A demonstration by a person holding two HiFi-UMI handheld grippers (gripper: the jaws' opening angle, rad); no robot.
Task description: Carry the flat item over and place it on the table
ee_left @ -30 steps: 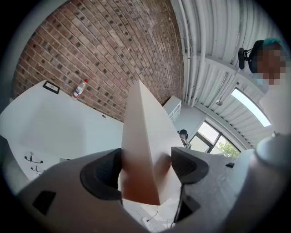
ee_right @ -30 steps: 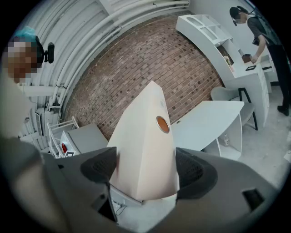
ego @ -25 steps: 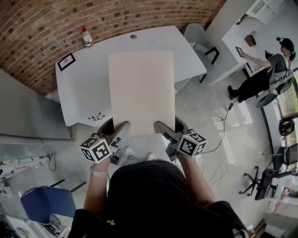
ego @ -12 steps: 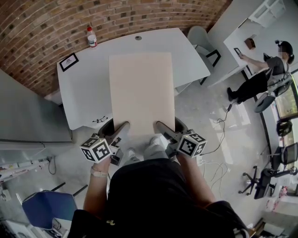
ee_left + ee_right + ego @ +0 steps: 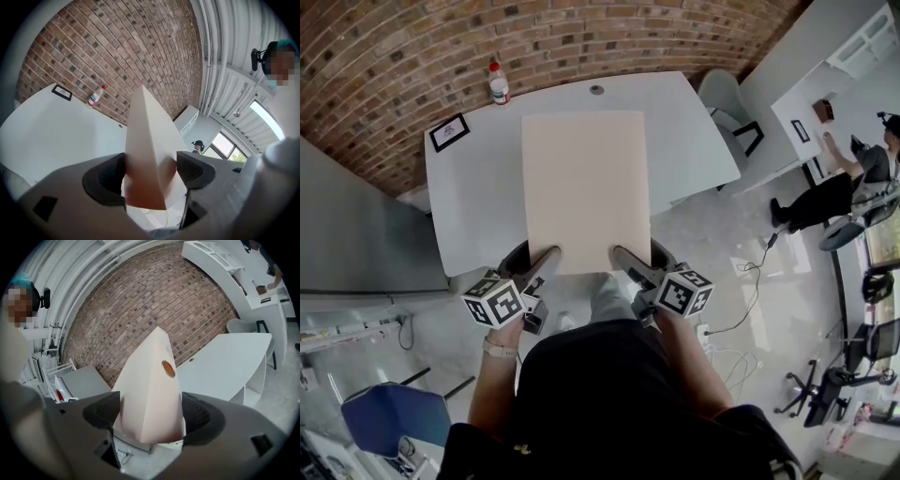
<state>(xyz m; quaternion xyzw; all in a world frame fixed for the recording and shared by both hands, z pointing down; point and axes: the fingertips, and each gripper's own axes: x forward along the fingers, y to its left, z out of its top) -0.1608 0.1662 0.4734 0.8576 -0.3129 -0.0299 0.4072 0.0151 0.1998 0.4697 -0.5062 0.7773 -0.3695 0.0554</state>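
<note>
Left gripper [image 5: 546, 255] and right gripper [image 5: 623, 253] each pinch the near edge of the board [image 5: 586, 187] between their dark jaws. The board is a smooth, pale beige rectangle, held out flat, reaching over the white table [image 5: 478, 197]. A plastic bottle [image 5: 498, 82] and a small black frame [image 5: 450, 132] sit at the table's far side, near the brick wall [image 5: 412, 47].

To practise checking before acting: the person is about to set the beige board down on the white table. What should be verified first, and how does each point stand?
1. The left gripper is shut on the board: ok.
2. The right gripper is shut on the board: ok.
3. The bottle and black-framed card lie outside the board's outline: ok.
4. The board is wholly over the table: not ok; in the head view its near end shows past the table's near edge.
5. The table surface beneath the board is free: cannot tell, hidden.
</note>
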